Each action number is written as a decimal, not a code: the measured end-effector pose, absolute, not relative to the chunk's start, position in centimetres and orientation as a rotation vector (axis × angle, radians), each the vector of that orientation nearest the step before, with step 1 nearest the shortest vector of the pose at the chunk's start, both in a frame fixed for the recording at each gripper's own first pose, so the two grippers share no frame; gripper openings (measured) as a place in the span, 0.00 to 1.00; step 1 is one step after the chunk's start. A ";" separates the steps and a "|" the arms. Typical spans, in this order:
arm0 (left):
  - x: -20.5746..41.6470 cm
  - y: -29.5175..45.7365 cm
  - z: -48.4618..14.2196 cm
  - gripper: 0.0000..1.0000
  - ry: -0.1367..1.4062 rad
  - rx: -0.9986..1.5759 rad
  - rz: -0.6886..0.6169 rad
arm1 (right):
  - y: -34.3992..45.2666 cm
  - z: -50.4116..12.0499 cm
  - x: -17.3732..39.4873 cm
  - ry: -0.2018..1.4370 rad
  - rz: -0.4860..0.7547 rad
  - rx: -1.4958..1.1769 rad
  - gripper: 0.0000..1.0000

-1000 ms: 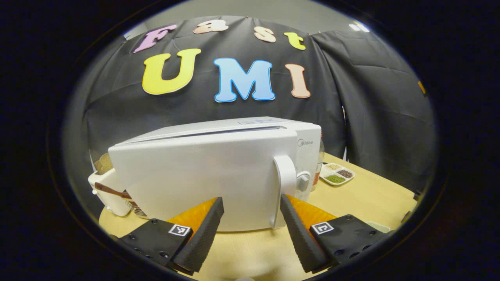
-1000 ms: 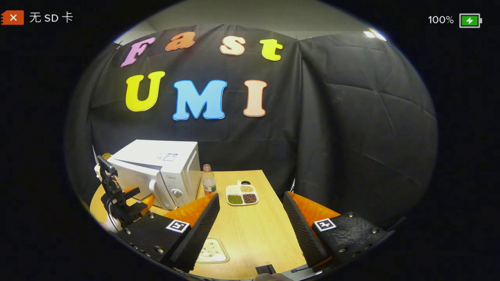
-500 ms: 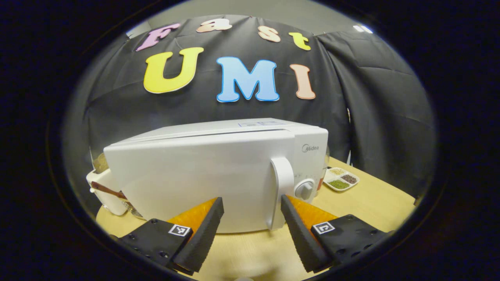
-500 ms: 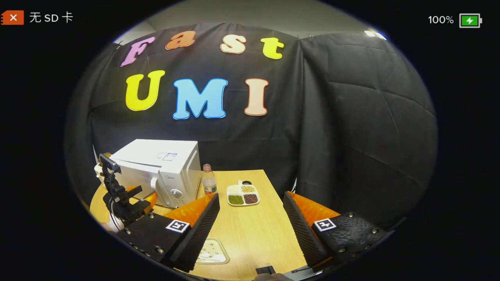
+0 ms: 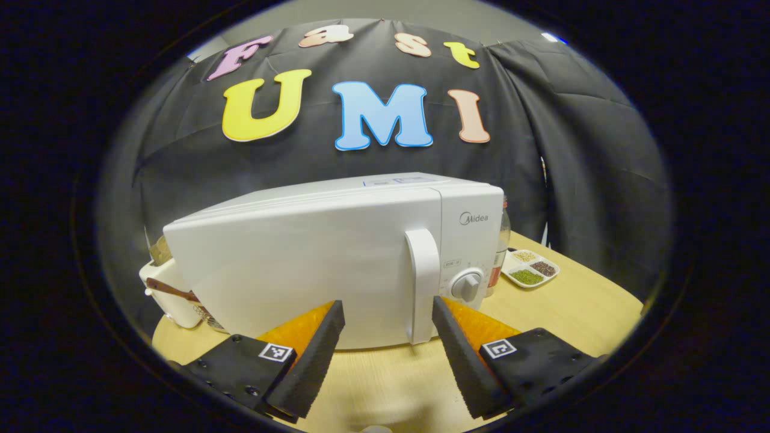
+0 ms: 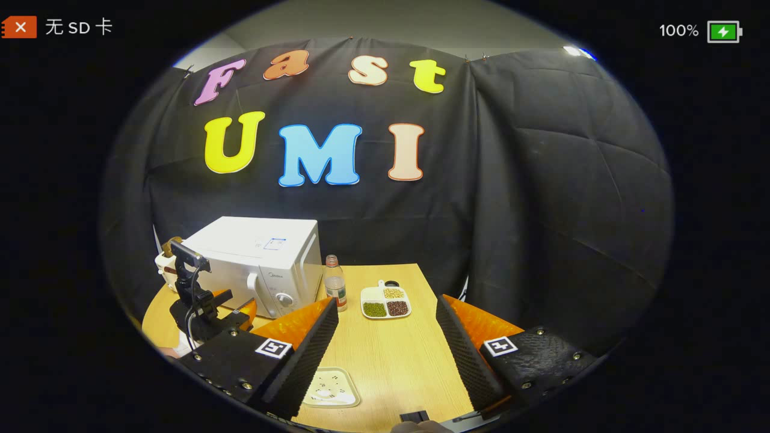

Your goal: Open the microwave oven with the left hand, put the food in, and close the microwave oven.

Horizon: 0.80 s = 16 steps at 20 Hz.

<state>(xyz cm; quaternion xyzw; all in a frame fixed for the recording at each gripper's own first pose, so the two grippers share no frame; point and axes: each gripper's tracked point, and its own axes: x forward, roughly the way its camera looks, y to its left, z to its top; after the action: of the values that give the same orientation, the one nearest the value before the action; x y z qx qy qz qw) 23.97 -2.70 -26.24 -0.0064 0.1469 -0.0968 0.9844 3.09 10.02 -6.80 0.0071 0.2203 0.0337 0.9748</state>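
The white microwave (image 5: 313, 264) stands on the wooden table (image 5: 571, 307) with its door flush shut. A vertical handle (image 5: 423, 282) and a dial (image 5: 467, 285) are on its right side. My left gripper (image 5: 388, 313) is open just in front of the door, with the handle between its fingertips and nothing held. In the right gripper view the microwave (image 6: 264, 258) is far left, with the left gripper (image 6: 231, 304) close before it. My right gripper (image 6: 386, 300) hangs open and empty over the table's near part. A divided dish of beans (image 6: 386, 302) lies beyond it.
A plastic bottle (image 6: 335, 288) stands right of the microwave, with the bean dish (image 5: 532, 269) past it. A white appliance with a brown handle (image 5: 171, 291) sits left of the microwave. A small white dish (image 6: 329, 389) lies near the right gripper's left finger.
The microwave door, ajar a second ago, has swung flush shut. The left gripper stayed open close in front of it. The right gripper's view shifted slightly.
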 end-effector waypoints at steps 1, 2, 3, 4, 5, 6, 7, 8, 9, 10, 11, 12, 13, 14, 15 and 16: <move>23.0 -2.7 -25.3 0.95 0.292 -0.037 -0.196 | 10.3 -6.3 3.2 0.431 0.078 0.019 1.00; 22.1 -2.5 -23.6 0.98 0.272 -0.054 -0.193 | 10.6 -5.9 3.3 0.417 0.091 0.027 1.00; 21.2 -1.9 -21.7 1.00 0.253 -0.064 -0.189 | 10.9 -5.4 3.4 0.403 0.106 0.034 1.00; 20.3 -1.1 -19.4 0.98 0.232 -0.064 -0.177 | 11.2 -5.0 3.4 0.390 0.121 0.041 1.00; 19.4 -0.2 -17.0 1.00 0.205 -0.065 -0.156 | 11.6 -4.4 3.4 0.378 0.140 0.051 1.00; 18.3 0.8 -14.3 0.95 0.180 -0.073 -0.141 | 11.9 -4.0 3.4 0.363 0.156 0.060 1.00; 17.2 1.7 -11.6 1.00 0.145 -0.082 -0.127 | 12.3 -3.4 3.6 0.348 0.172 0.069 1.00; 16.1 2.5 -9.1 1.00 0.122 -0.089 -0.116 | 12.4 -2.7 3.8 0.329 0.185 0.077 1.00; 14.7 3.3 -6.7 0.94 0.099 -0.094 -0.106 | 12.5 -2.0 4.0 0.308 0.197 0.083 1.00; 13.4 4.2 -4.3 0.98 0.077 -0.100 -0.095 | 12.8 -1.4 4.2 0.285 0.204 0.086 1.00; 12.1 5.1 -2.2 0.96 0.060 -0.102 -0.072 | 12.7 -0.8 4.5 0.262 0.206 0.084 0.99; 10.8 6.1 -0.5 0.97 0.048 -0.104 -0.050 | 12.6 -0.3 4.6 0.245 0.206 0.081 1.00; 9.6 6.9 1.2 0.97 0.036 -0.110 -0.028 | 12.7 0.4 4.8 0.226 0.210 0.082 1.00; 8.4 7.9 2.8 0.96 0.022 -0.110 0.001 | 12.8 0.9 4.9 0.210 0.212 0.090 1.00; 7.2 8.9 4.0 0.96 0.009 -0.113 0.030 | 12.9 1.3 5.0 0.201 0.214 0.100 0.97; 6.0 9.8 5.0 0.96 -0.002 -0.112 0.055 | 13.0 1.5 4.9 0.196 0.219 0.111 0.99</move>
<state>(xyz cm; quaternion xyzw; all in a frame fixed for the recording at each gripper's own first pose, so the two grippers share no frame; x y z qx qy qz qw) 6.03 9.80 5.02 -0.0558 -0.0008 0.0276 0.9981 4.93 12.98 1.50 0.0554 0.0974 0.1089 0.9877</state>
